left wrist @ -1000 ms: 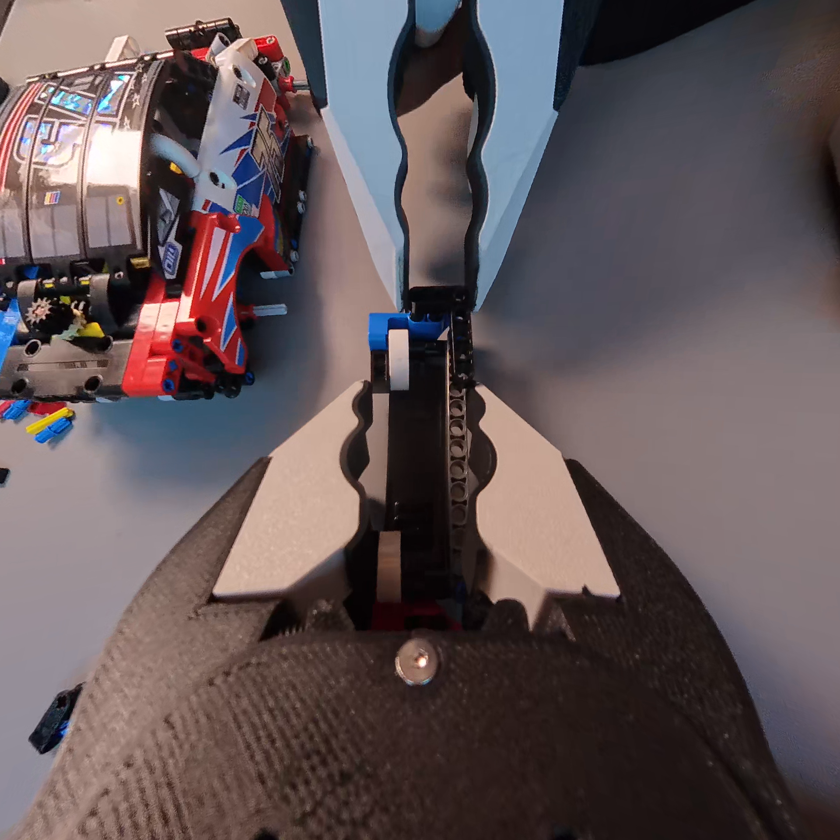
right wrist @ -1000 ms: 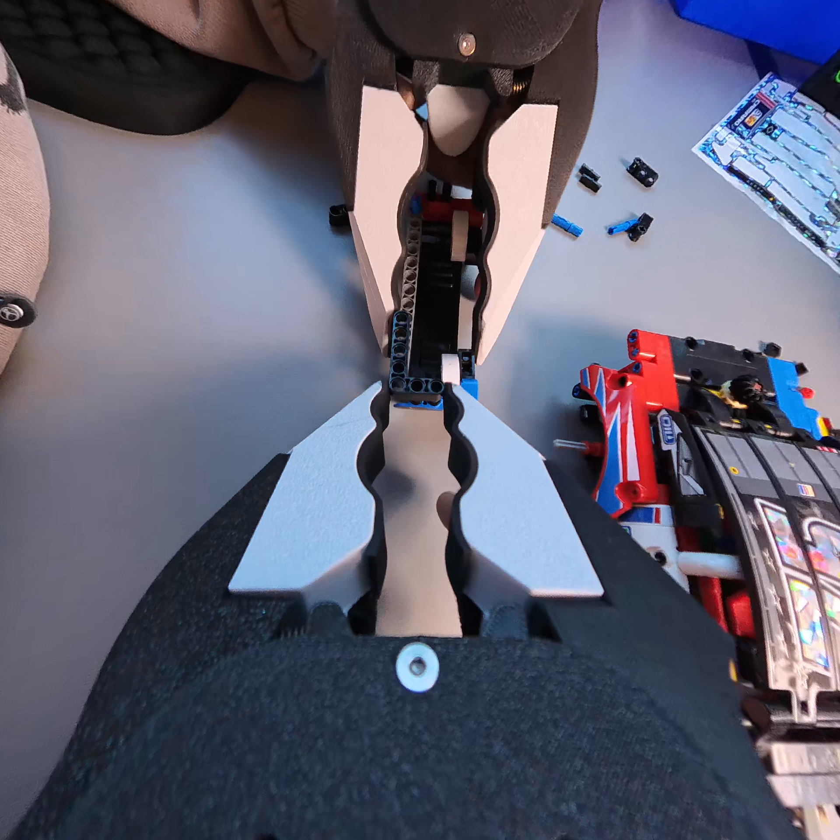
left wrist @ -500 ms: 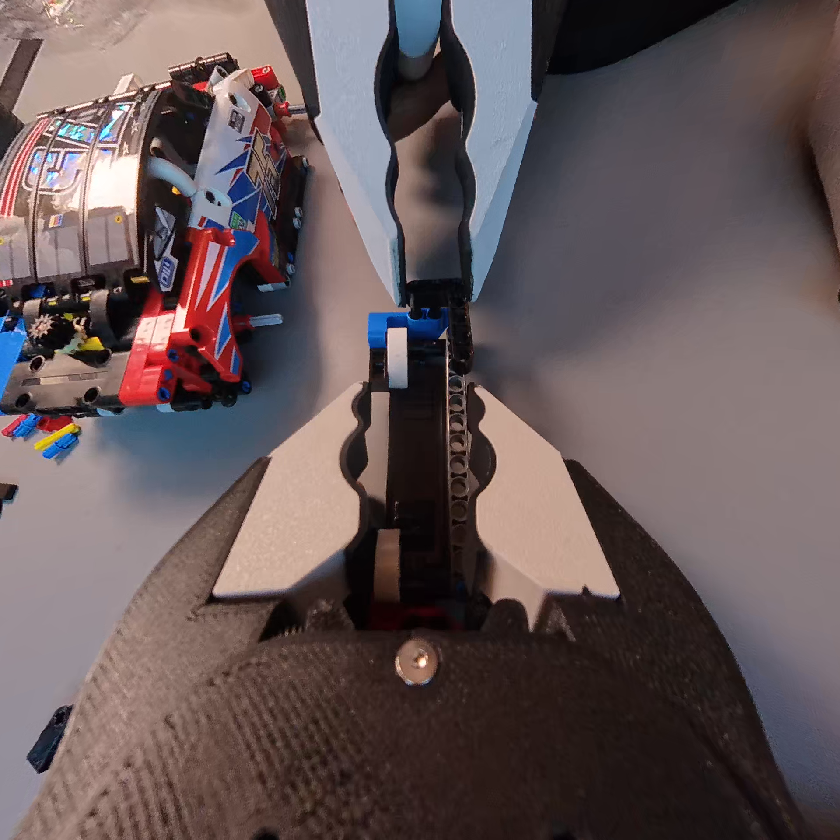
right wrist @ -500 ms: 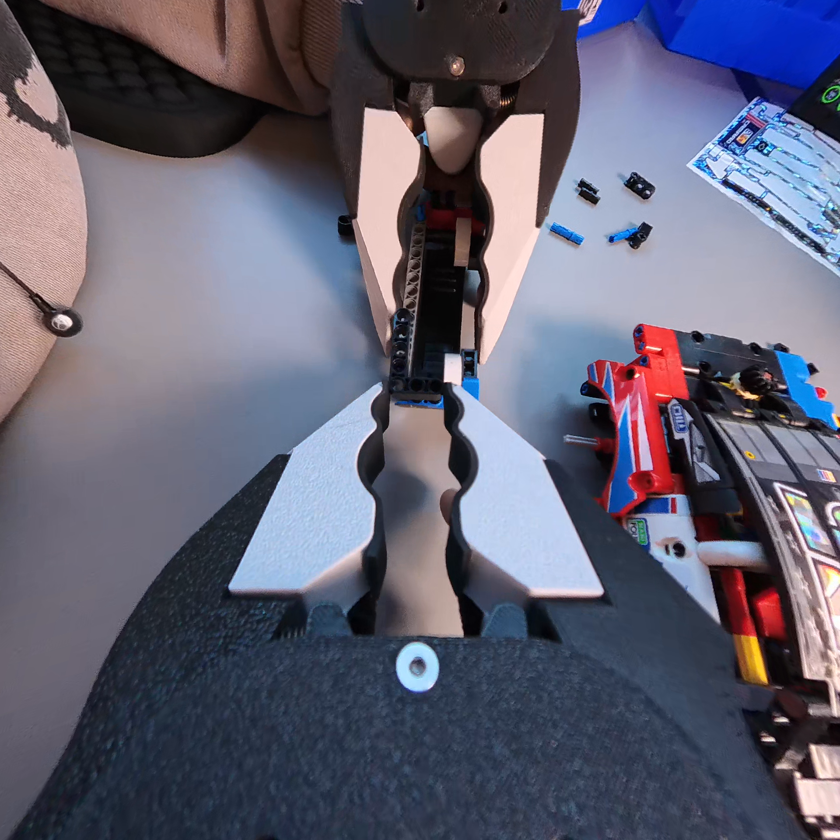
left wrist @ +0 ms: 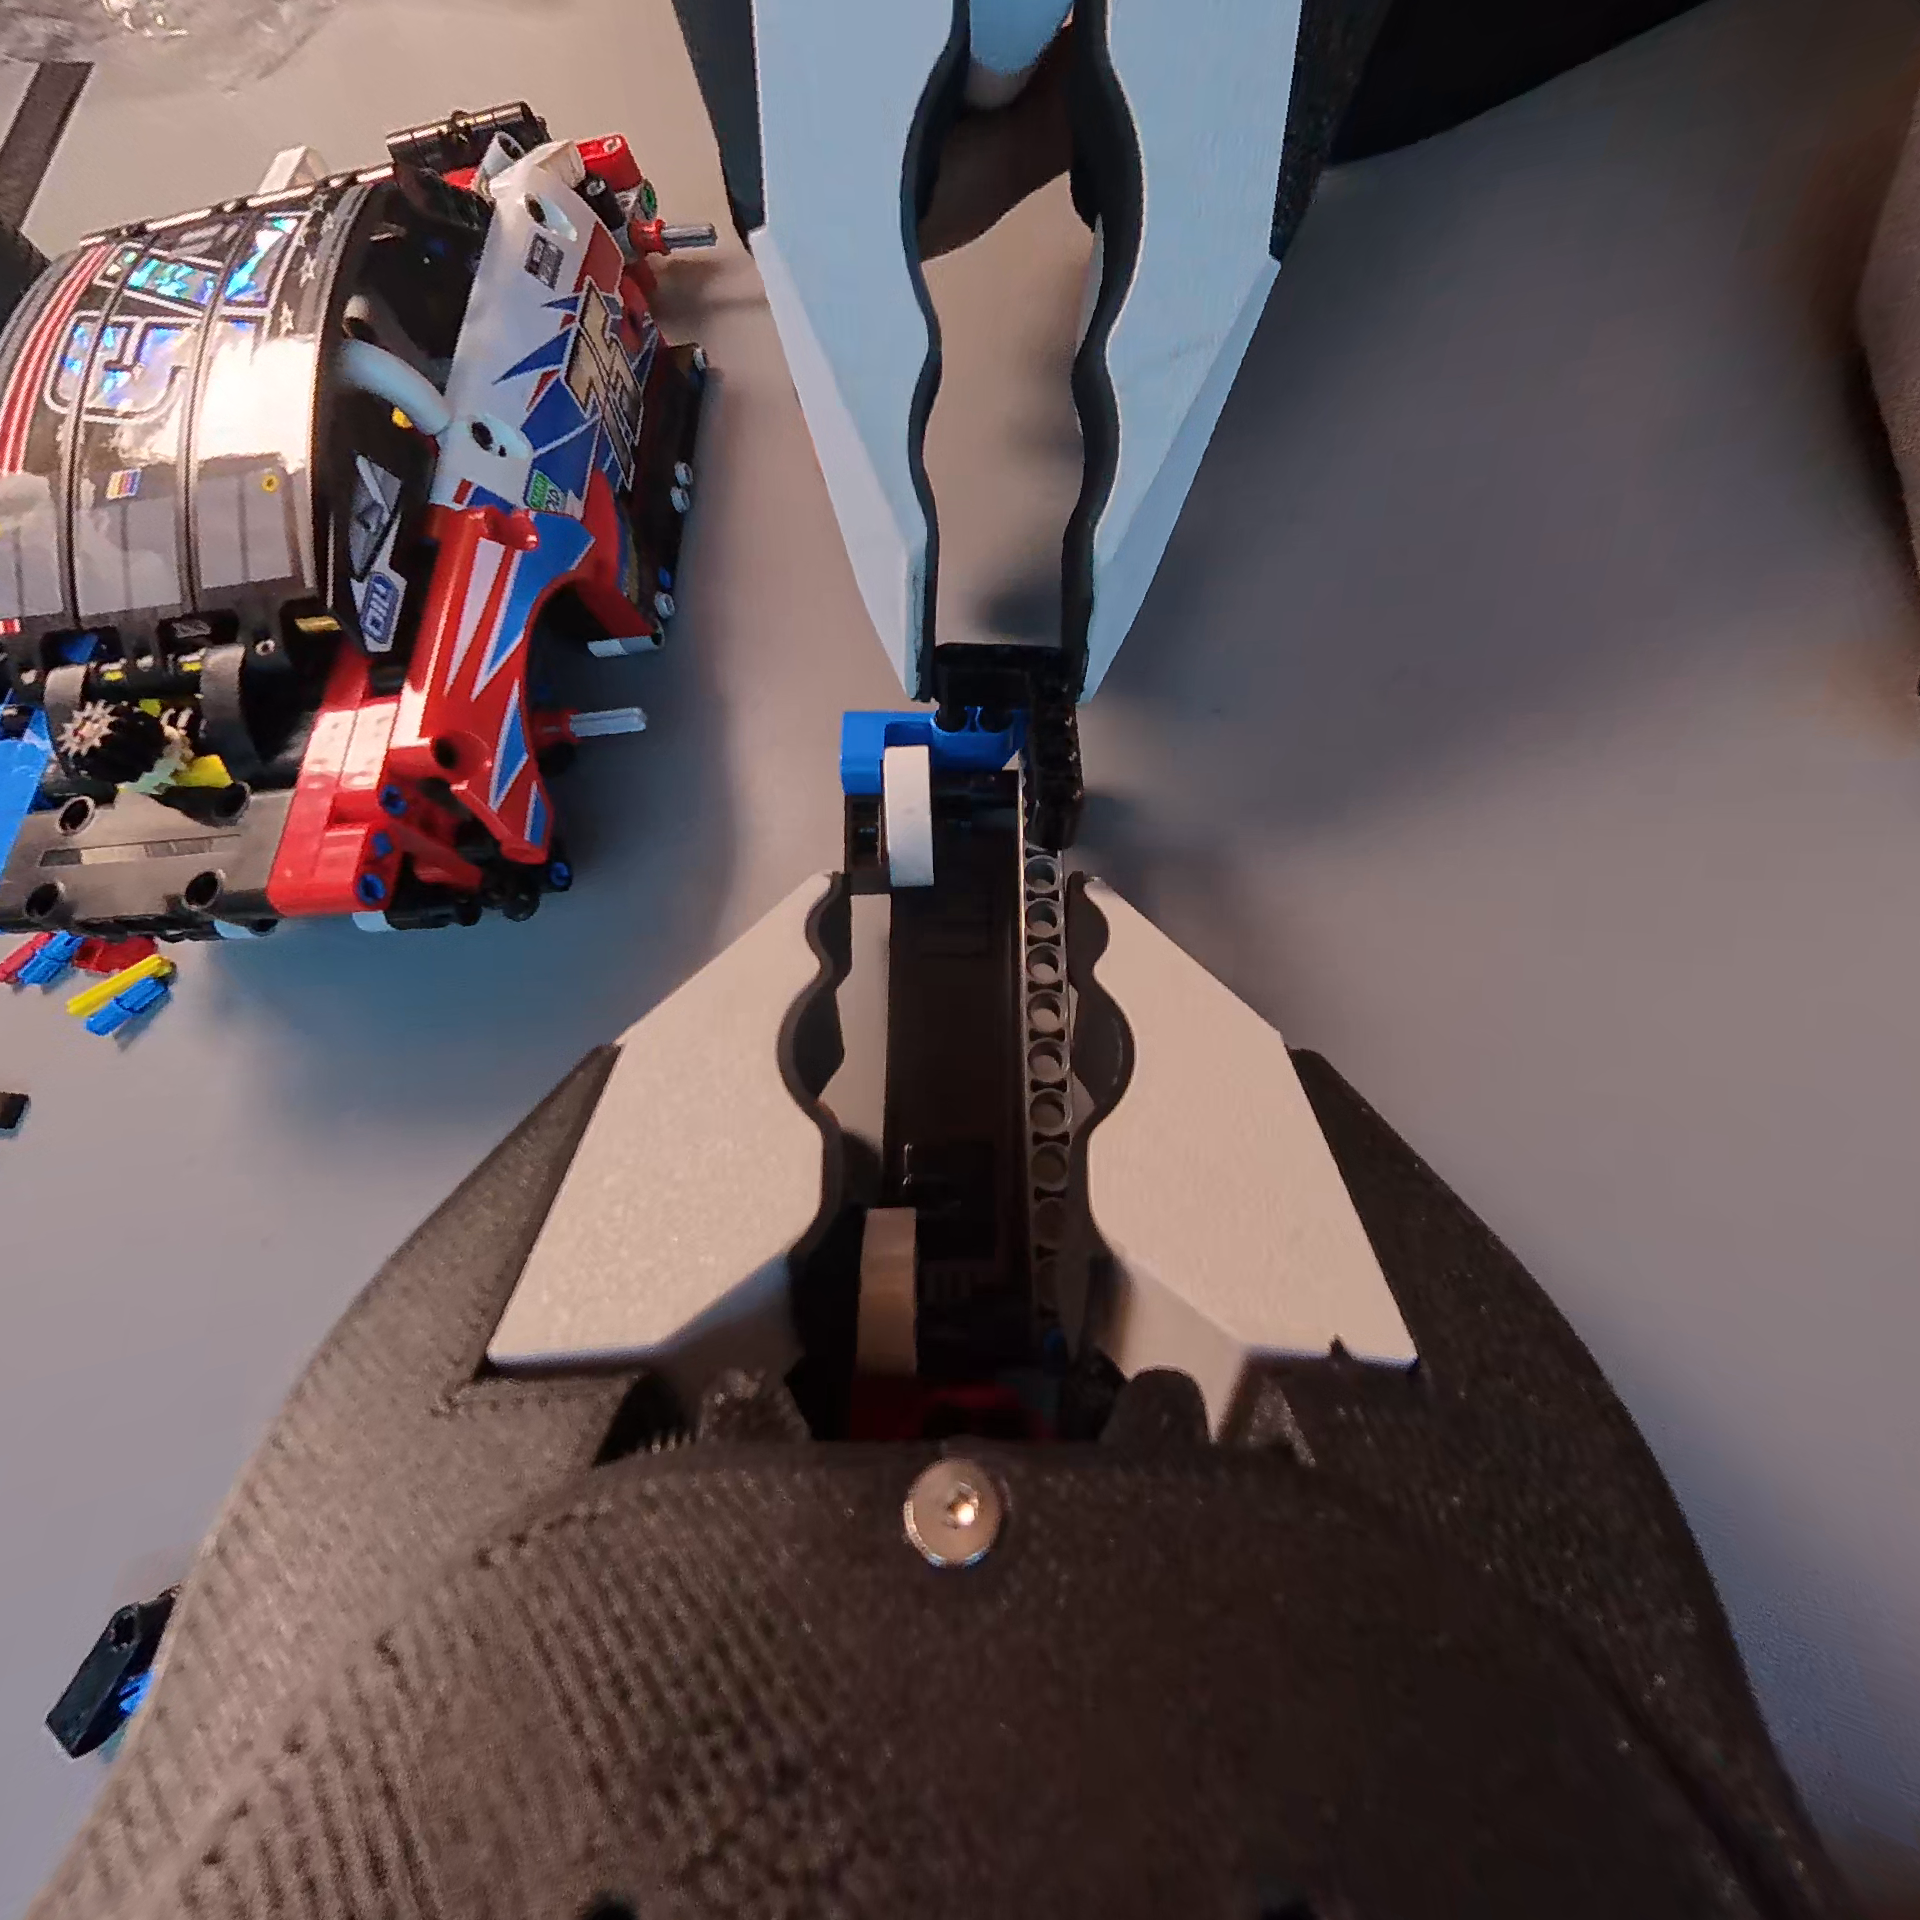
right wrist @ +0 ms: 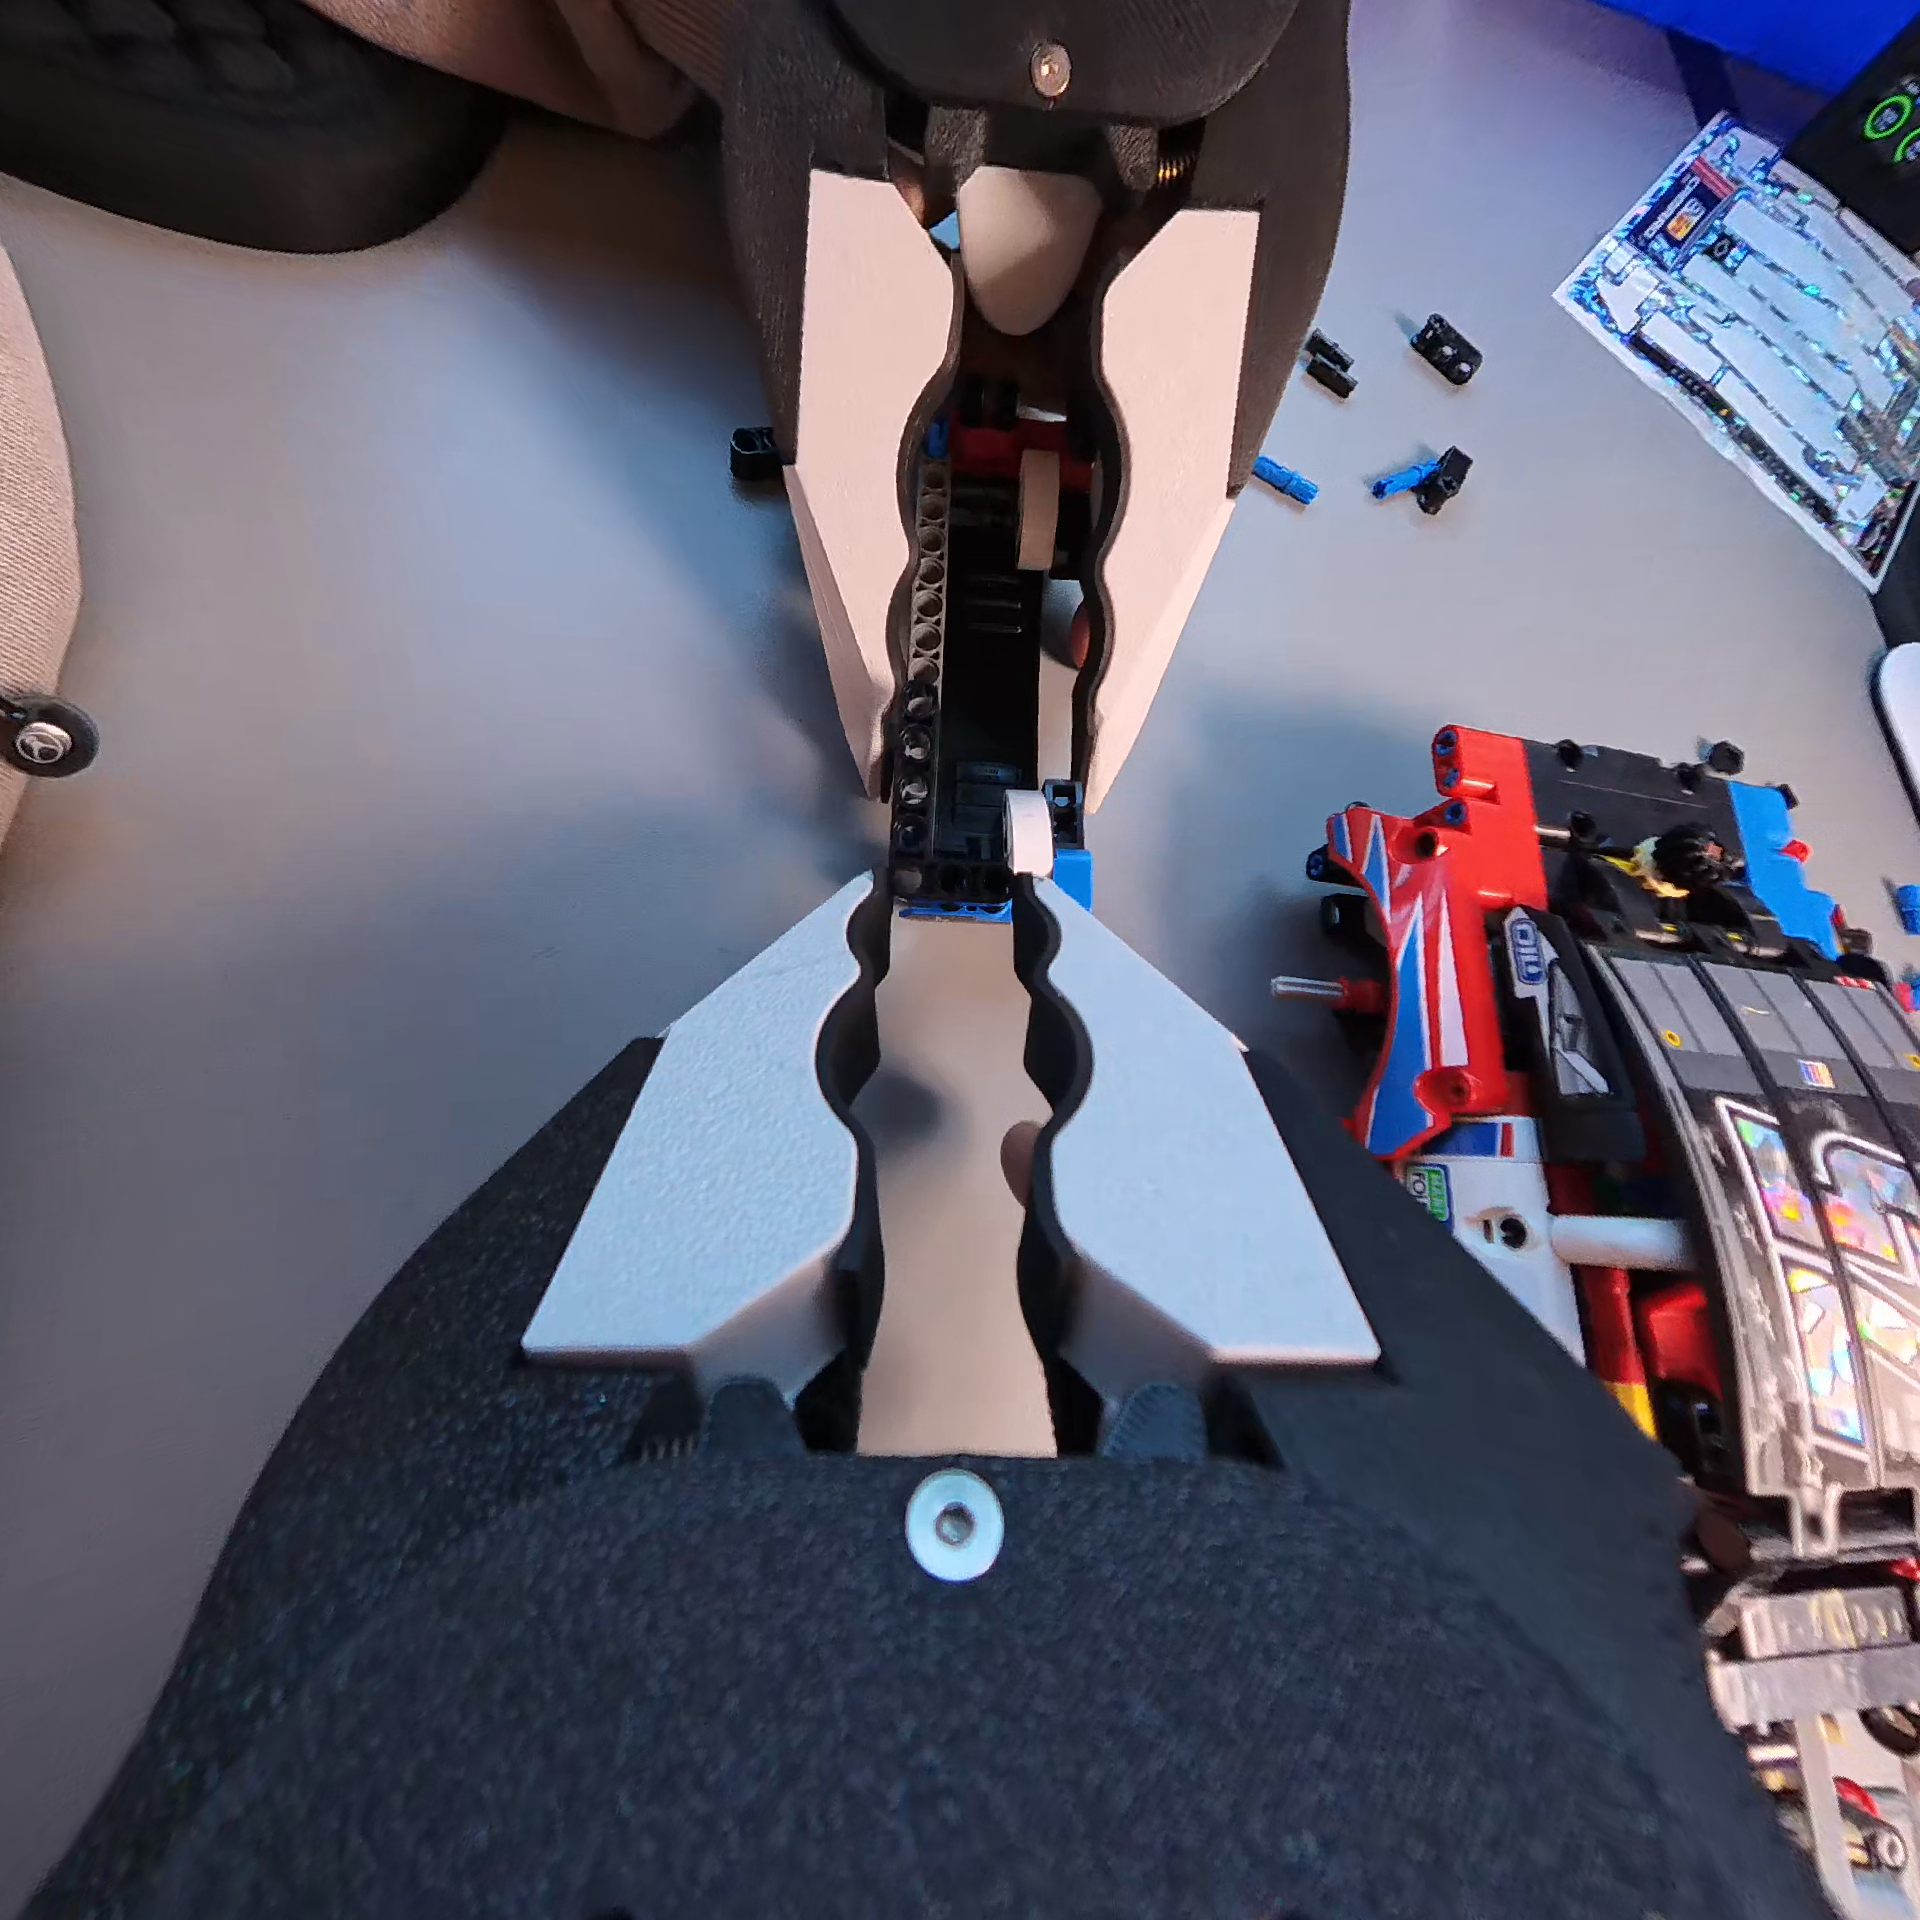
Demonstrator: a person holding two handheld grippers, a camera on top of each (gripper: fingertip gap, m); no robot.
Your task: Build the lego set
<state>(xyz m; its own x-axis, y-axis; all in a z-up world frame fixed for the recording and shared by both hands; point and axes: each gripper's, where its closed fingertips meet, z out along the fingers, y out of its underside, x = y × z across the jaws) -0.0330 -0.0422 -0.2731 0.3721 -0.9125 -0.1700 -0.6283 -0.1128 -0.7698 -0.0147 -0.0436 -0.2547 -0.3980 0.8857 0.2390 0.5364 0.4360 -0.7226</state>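
Both grippers' fingers (left wrist: 1164,997) clamp black sub-assy (left wrist: 966,1039), L (left wrist: 961,904) & R (right wrist: 954,894).

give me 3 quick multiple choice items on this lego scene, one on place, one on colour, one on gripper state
1. Where does the big red, white and blue lego car body lie in the left wrist view?
A. left of the grippers
B. right of the grippers
C. between the fingers

2. What colour is the corner brick at the far end of the long black lego beam assembly?
A. yellow
B. blue
C. green

3. What is the left gripper doing?
A. open over bare table
B. shut on the car body
C. shut on the beam assembly

Answers:
1 A, the car sits on the grey table at the picture's left edge.
2 B, a blue piece wraps that end beside a white ring.
3 C, the assembly runs between its fingers; the right gripper pinches the far end.
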